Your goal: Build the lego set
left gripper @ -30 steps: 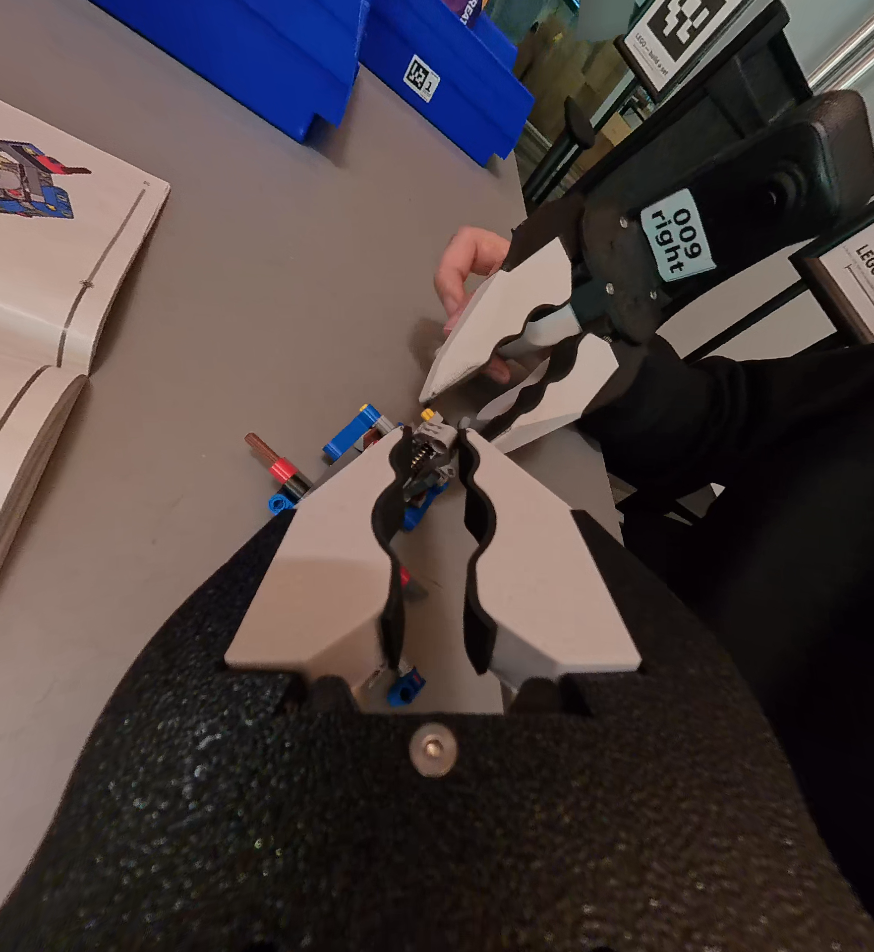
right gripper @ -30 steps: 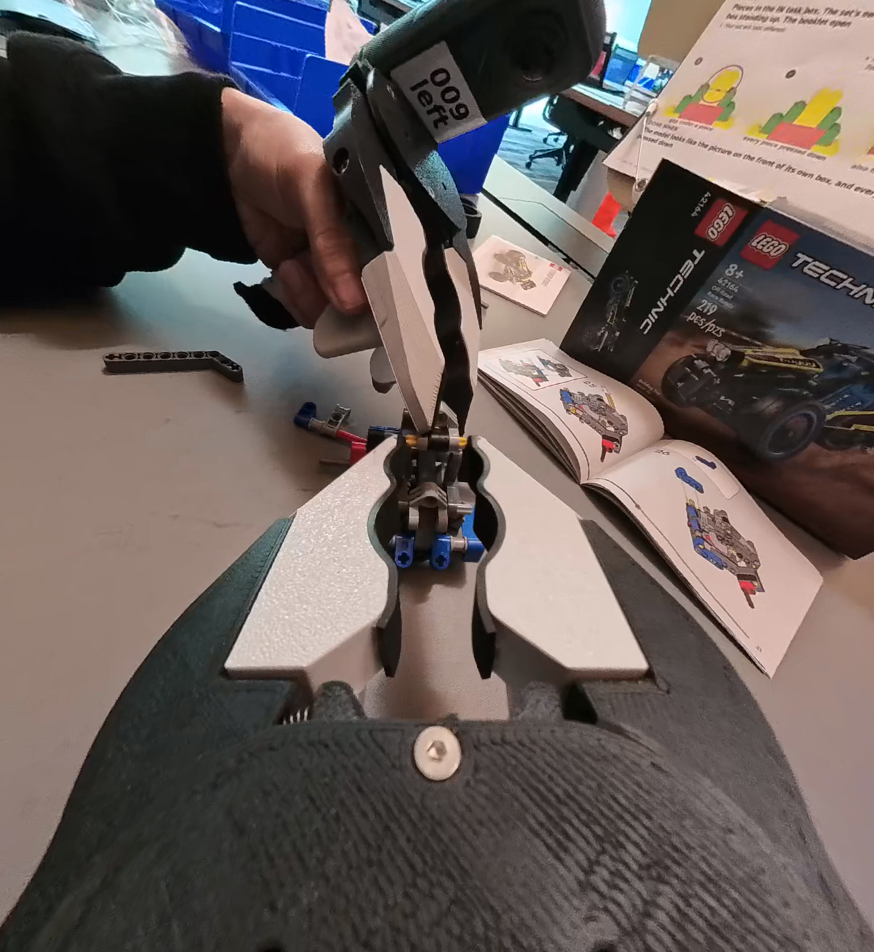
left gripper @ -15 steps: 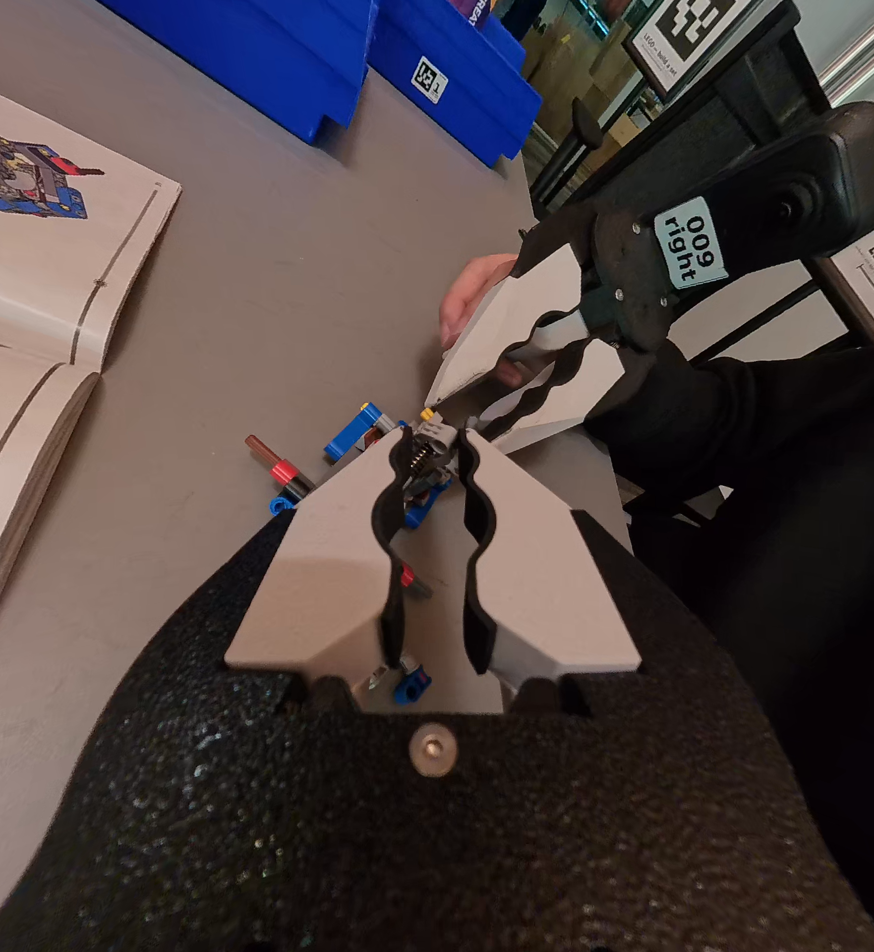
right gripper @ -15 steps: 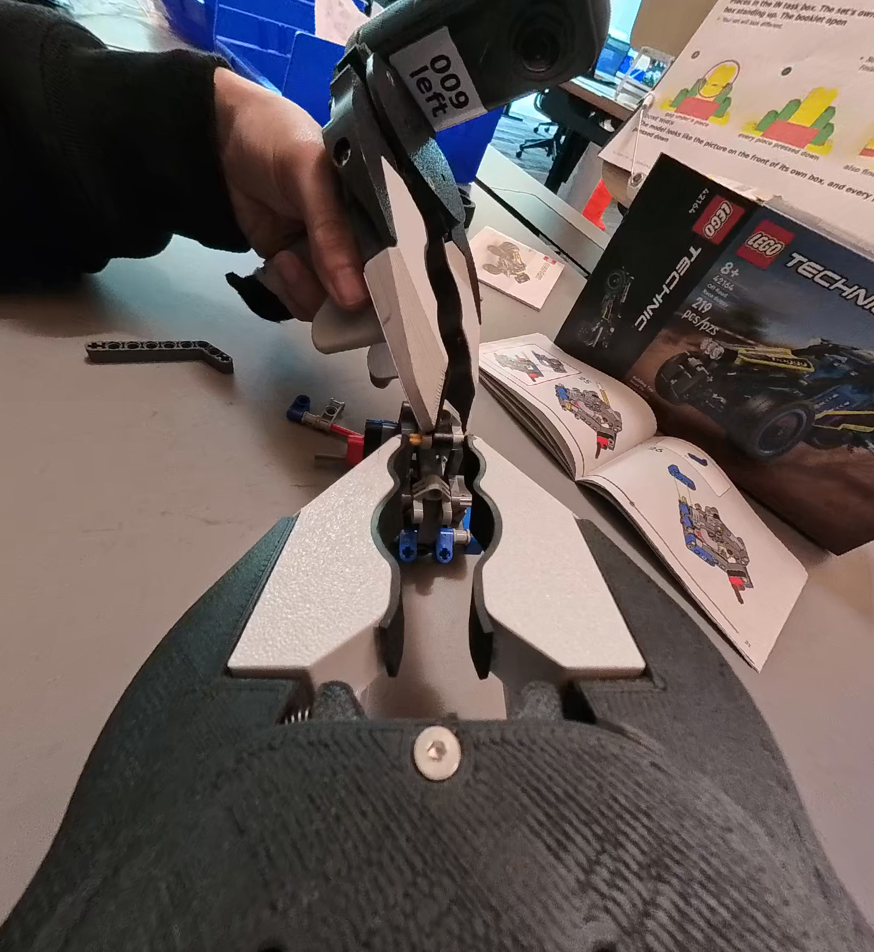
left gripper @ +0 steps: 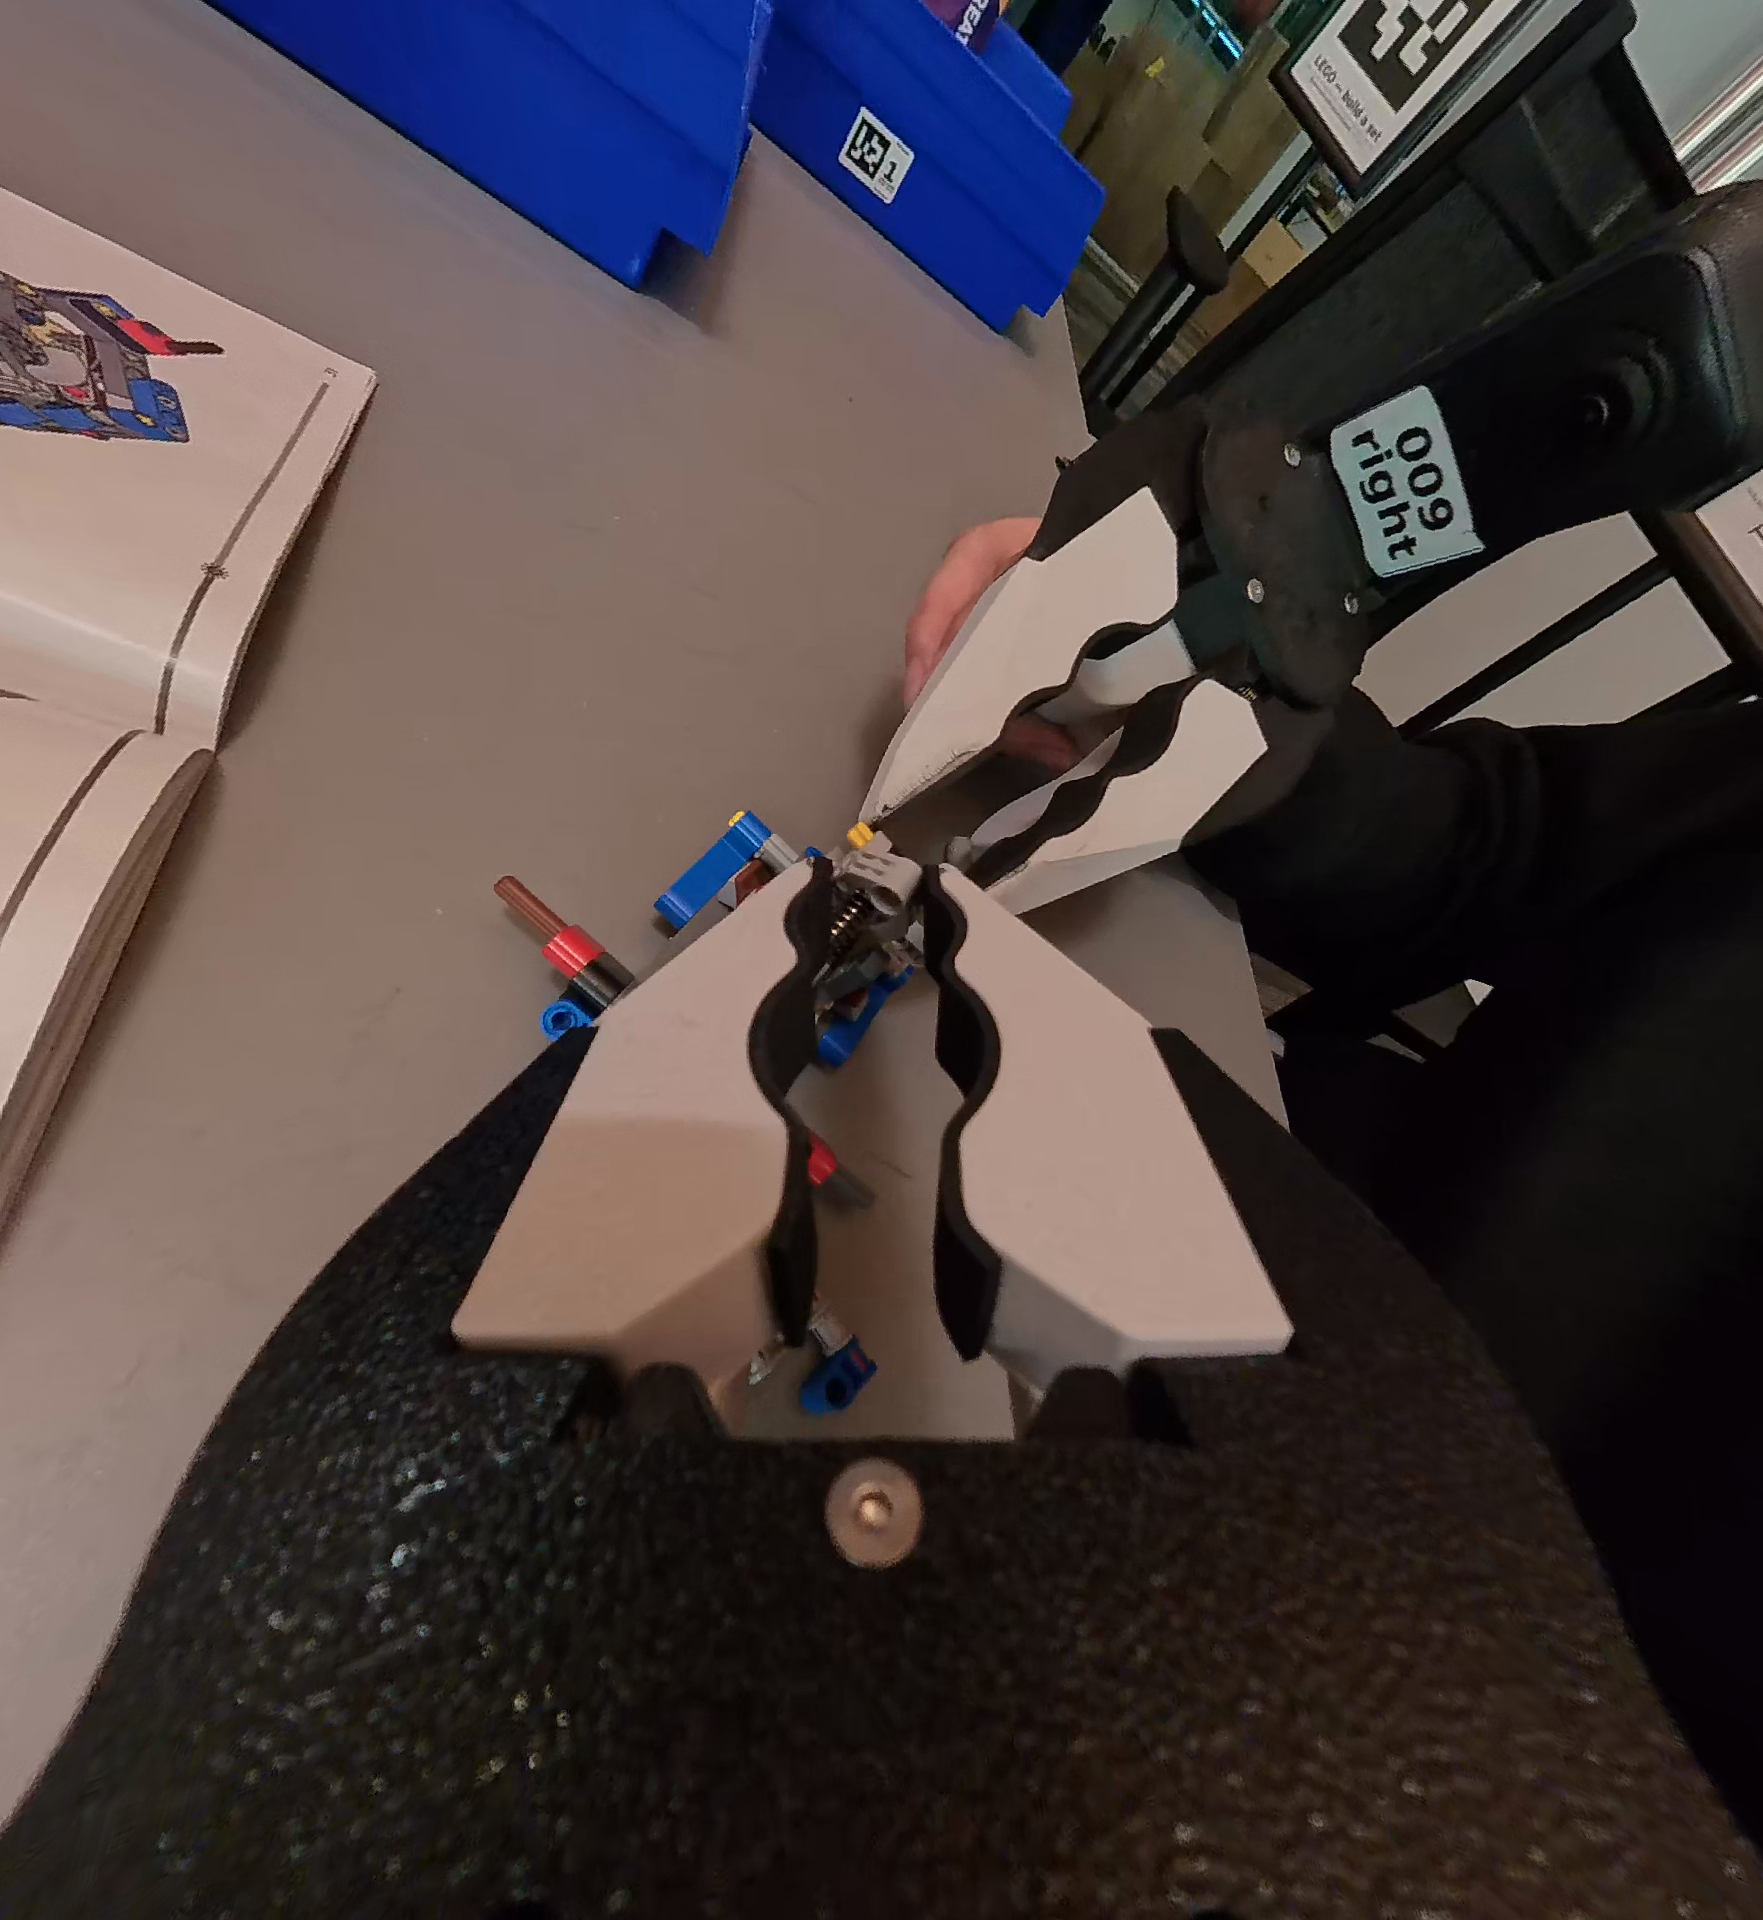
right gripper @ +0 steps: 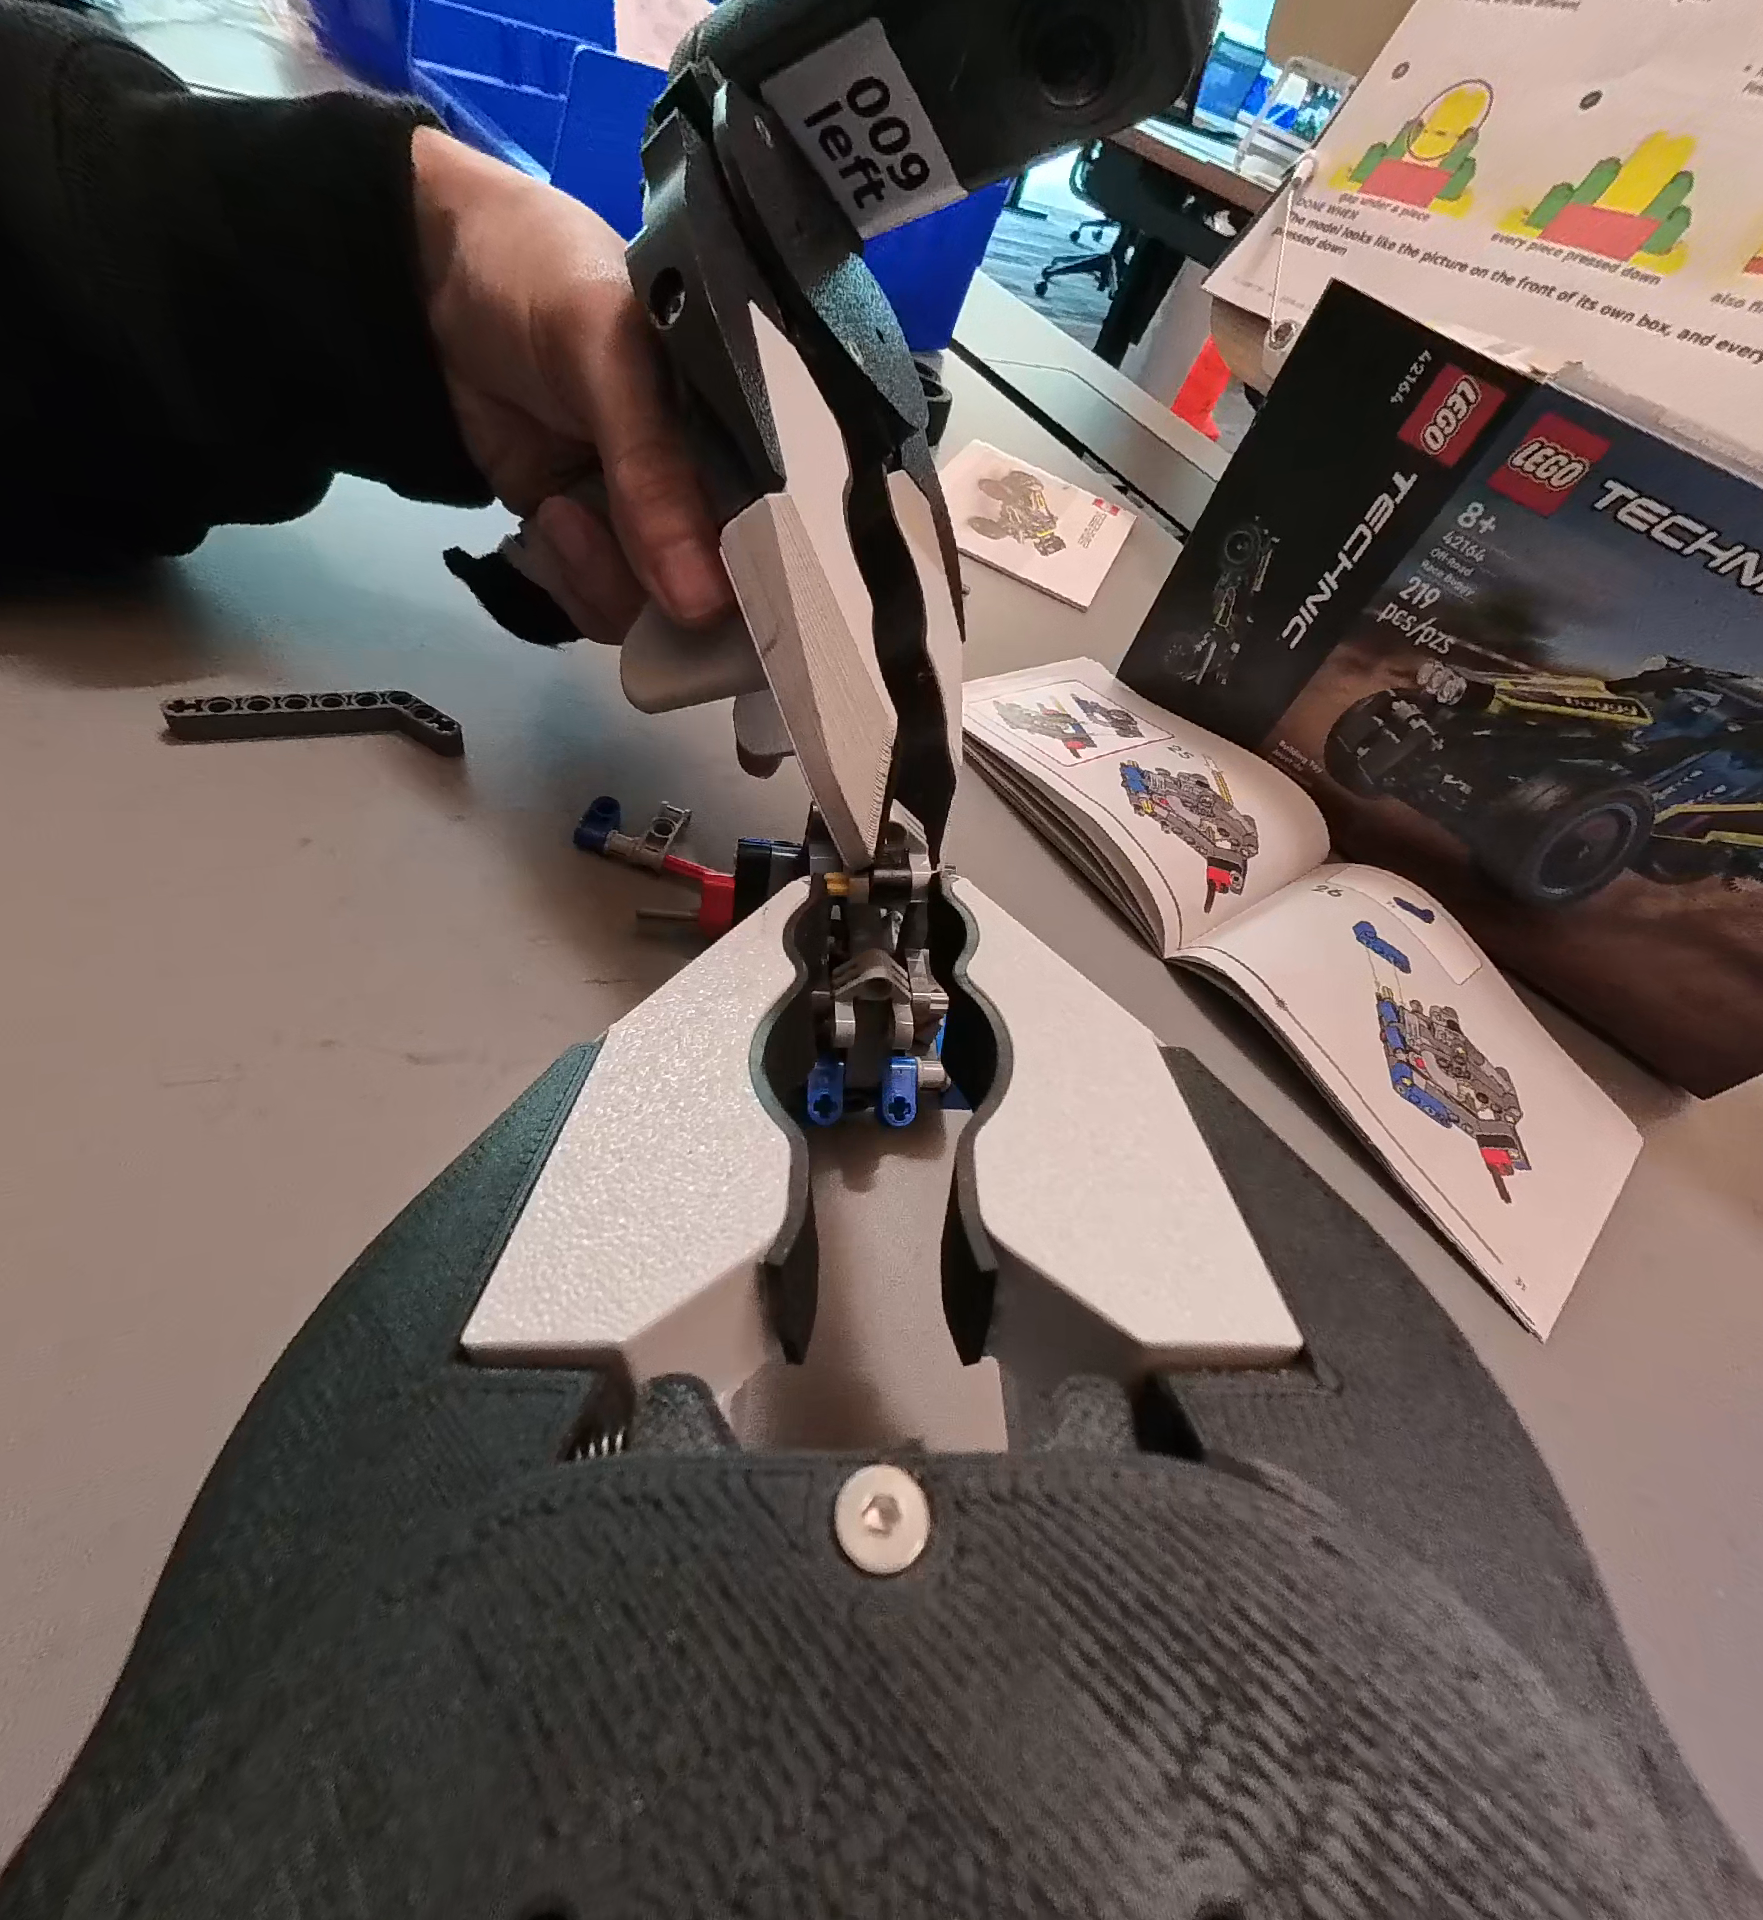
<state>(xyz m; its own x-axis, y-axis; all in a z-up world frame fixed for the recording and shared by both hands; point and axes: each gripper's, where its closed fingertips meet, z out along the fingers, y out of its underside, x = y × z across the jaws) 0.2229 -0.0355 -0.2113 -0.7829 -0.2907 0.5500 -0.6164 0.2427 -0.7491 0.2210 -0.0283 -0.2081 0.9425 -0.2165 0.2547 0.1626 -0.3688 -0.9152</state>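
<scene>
The small brick build (right gripper: 875, 997) sits on the grey table (right gripper: 233, 987), just in front of the open instruction booklet (right gripper: 1272, 935). It is made of grey, blue and black plastic pieces, with a little yellow pin at the top and a small spring in the middle.

The right gripper (right gripper: 875, 894) has its fingers (right gripper: 669, 1091) closed on the two sides of the build. The left gripper (left gripper: 872, 883) comes down from above, and its fingers (left gripper: 669, 1122) pinch the grey top piece by the yellow pin.

The build looks light and hard. The plastic is smooth, so it may slip. The pieces only click together, so a hard pull or twist may pop them apart. The flat grey sides look like the best place to hold it.

Loose pieces (left gripper: 576, 951) lie just beside the build. A bent grey beam (right gripper: 316, 717) lies farther away from it.
</scene>
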